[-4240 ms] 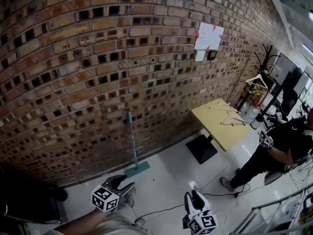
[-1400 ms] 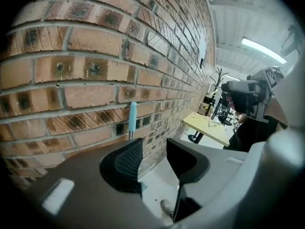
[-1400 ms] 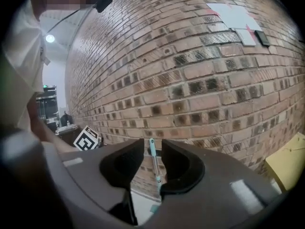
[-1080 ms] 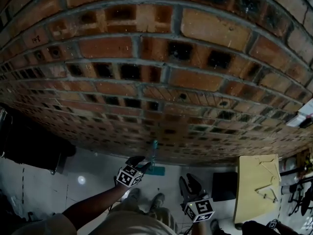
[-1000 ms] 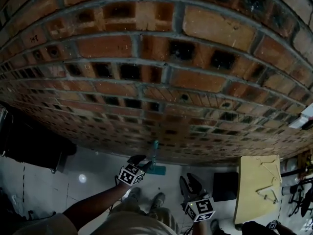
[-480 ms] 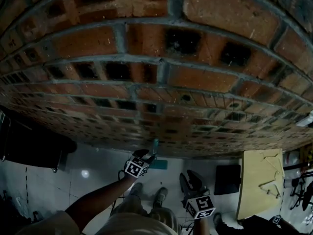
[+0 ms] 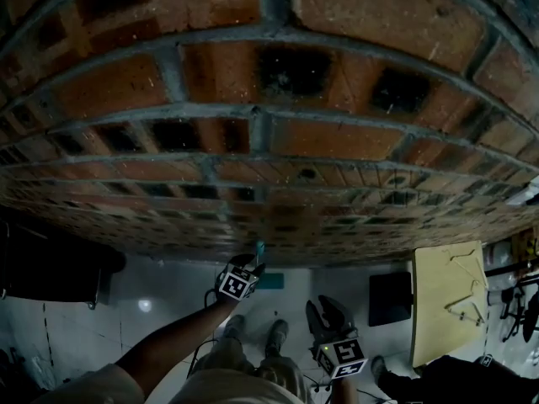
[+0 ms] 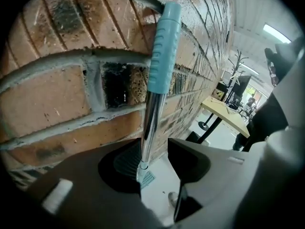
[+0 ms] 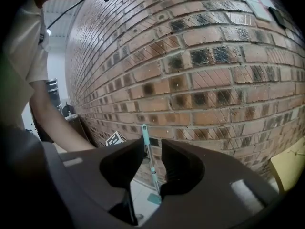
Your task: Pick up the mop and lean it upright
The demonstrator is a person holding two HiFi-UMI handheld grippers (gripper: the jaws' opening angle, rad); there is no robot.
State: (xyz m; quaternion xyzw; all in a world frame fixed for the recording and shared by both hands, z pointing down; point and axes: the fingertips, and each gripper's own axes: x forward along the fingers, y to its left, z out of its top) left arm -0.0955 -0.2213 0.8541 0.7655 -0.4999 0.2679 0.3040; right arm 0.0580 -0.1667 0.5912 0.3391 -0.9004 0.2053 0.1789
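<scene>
Dark grey moulded shells on left gripper (image 7: 251, 266) and right gripper (image 7: 327, 311), black-and-white marker cubes (image 7: 238, 284) behind; pale short sleeve (image 9: 26, 42), beige trousers (image 7: 227, 387).

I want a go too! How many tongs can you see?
2. Left tongs: at the wall, open around the mop pole. Right tongs: lower right, open, empty. A person at the bottom-right edge may hold more; too small to tell.

Office-like workroom: perforated brick wall (image 7: 278, 141), pale floor (image 7: 168, 293), yellow table (image 7: 434, 310), coat stand (image 8: 237, 61), ceiling strip light (image 8: 276, 32).

Head view steeply down, all share mop (image 7: 259, 249)
</scene>
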